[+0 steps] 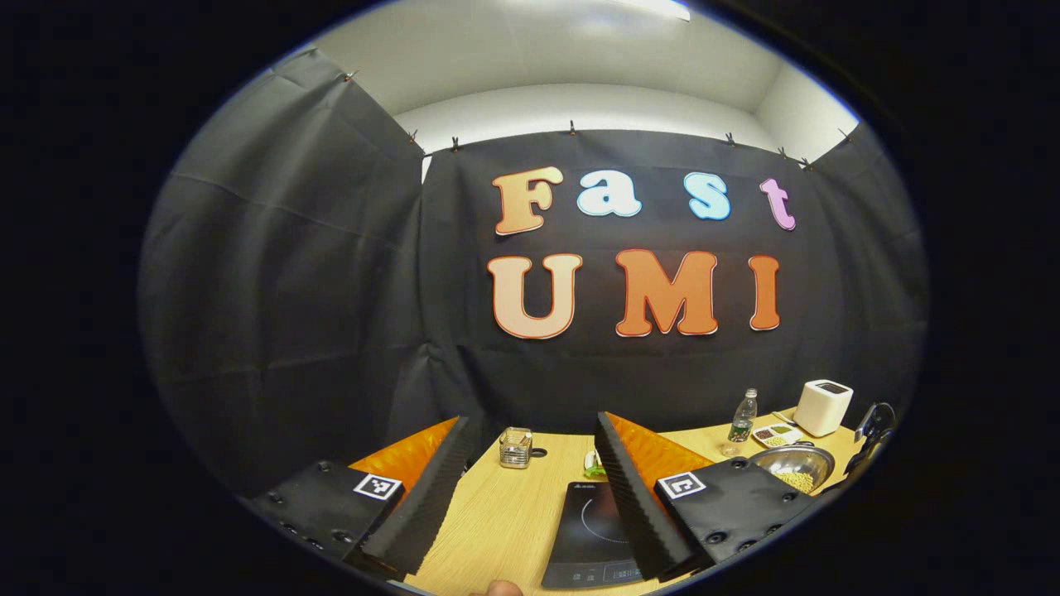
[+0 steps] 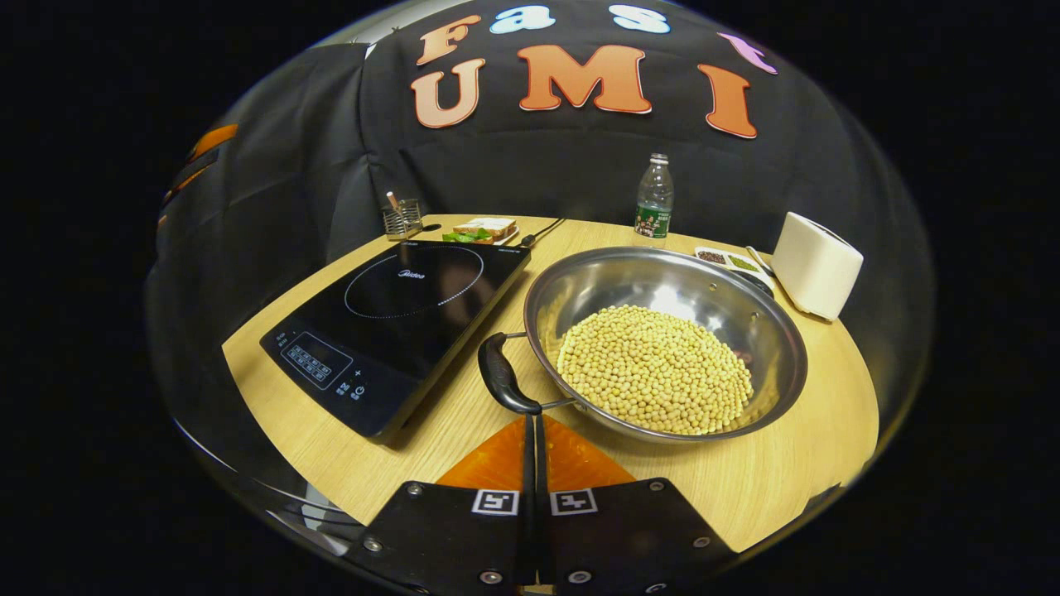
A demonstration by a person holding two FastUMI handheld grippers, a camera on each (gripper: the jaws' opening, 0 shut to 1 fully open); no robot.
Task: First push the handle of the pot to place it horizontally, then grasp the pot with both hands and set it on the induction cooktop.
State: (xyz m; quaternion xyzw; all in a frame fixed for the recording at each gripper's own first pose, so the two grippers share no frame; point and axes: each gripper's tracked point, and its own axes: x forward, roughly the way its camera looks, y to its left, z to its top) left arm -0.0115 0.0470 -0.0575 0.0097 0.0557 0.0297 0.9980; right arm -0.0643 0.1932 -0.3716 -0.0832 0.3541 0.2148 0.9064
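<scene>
Now, left gripper view
Left gripper (image 1: 530,484): raised above the near edge of the table (image 1: 505,517), jaws spread wide with nothing between them.
Induction cooktop (image 1: 584,530): flat on the table between the fingers, partly hidden behind the right-hand finger.
Pot (image 1: 793,466): far right, on the table, beans visible inside; well apart from this gripper.
Background items: a small glass holder (image 1: 515,447) near the back edge, a water bottle (image 1: 743,422), a small dish of spices (image 1: 776,434) and a white box-shaped appliance (image 1: 823,406) at the far right.
Bottom edge: a fingertip of the person (image 1: 503,588) peeks in.

Right gripper view
Right gripper (image 2: 532,434): jaws pressed together, only a thin slit between the fingers, gripping nothing; its tip sits just at the pot handle (image 2: 502,377), contact too close to call.
Pot (image 2: 667,339): a wide steel pan filled with yellow beans (image 2: 654,368), standing on the table (image 2: 464,414) just right of the cooktop, not on it.
Handle: dark, on the pot's left side, lying between pot and cooktop.
Induction cooktop (image 2: 397,319): black, set at an angle, control panel at the near-left corner, bare surface.
Back of table: utensil holder (image 2: 402,219), a plate with a sandwich (image 2: 484,229), bottle (image 2: 654,201), spice dish (image 2: 729,261), white appliance (image 2: 816,265).
</scene>
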